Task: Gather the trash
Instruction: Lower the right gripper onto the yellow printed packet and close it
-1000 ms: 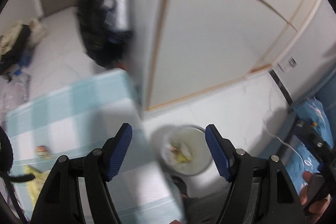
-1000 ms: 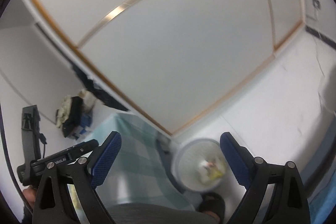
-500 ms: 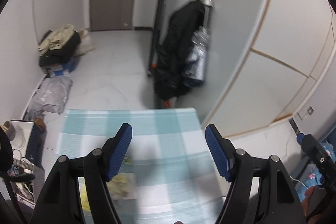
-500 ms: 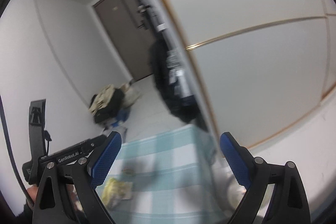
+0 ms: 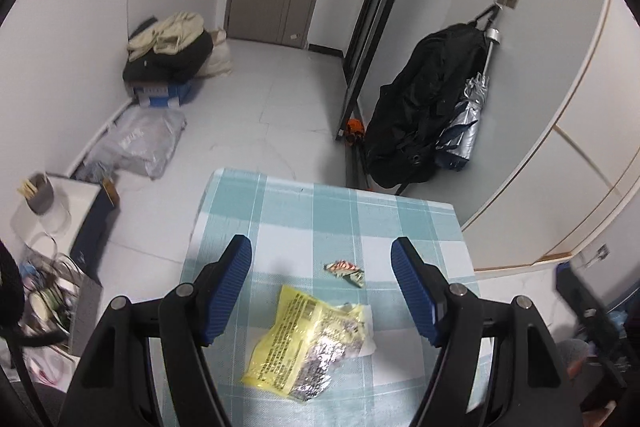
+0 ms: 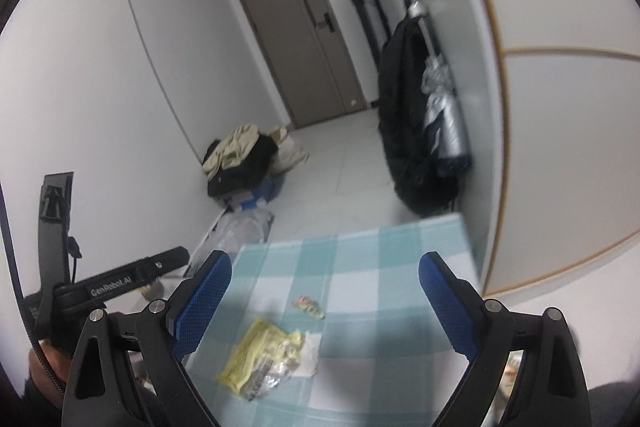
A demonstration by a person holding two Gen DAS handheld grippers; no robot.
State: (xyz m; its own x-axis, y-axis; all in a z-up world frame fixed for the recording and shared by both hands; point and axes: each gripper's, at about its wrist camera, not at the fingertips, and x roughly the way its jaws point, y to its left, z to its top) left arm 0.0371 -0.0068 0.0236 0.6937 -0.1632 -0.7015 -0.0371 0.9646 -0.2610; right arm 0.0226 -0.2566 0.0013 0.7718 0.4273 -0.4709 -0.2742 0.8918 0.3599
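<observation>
Risk: both the left hand-held gripper (image 5: 322, 291) and right hand-held gripper (image 6: 325, 303) gape empty above the bench (image 5: 360, 223), so the flat yellow wrapper (image 5: 308, 343) may slide from a shallow pinch.

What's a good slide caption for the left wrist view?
Open left gripper above crumpled yellow foil wrapper and small candy wrapper on teal checked tablecloth.

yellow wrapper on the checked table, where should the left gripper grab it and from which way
Probably by the raised, crinkled foil end of the yellow wrapper, coming down from above with the open left gripper. It lies flat on the checked tablecloth, so the flat yellow part gives the fingers little to pinch. The small candy wrapper lies apart, clear of the grasp.
</observation>
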